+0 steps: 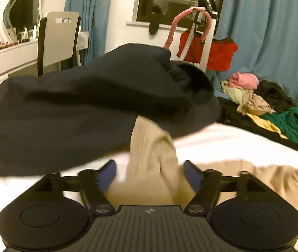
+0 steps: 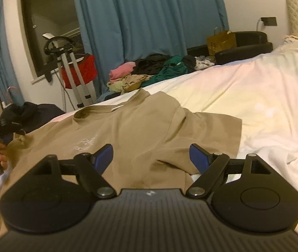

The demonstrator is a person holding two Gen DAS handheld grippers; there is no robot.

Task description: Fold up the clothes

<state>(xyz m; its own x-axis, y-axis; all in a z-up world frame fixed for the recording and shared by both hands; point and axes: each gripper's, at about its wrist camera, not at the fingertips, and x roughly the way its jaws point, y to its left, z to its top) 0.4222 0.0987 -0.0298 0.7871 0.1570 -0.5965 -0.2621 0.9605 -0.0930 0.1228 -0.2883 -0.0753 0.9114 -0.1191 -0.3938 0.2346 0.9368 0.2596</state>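
Tan cotton T-shirt [image 2: 127,130] lies spread on the white-sheeted bed [image 2: 233,96] — no fold visible. Left gripper [image 1: 149,174] jaws apart around a raised sleeve; right gripper [image 2: 151,157] apart, empty. Unfolded pile [image 2: 149,71] at 12 o'clock.

Warm, dim indoor lighting. Heavy motion blur in left wrist view. Fisheye bending and dark vignetting at corners.

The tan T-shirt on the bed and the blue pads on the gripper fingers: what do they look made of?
The tan T-shirt looks like soft matte knit, probably cotton jersey: it drapes in loose wrinkles, has a ribbed collar and no sheen. The blue finger pads on the right hand-held gripper look like smooth rubber or soft plastic with a dull finish; the view cannot settle which.
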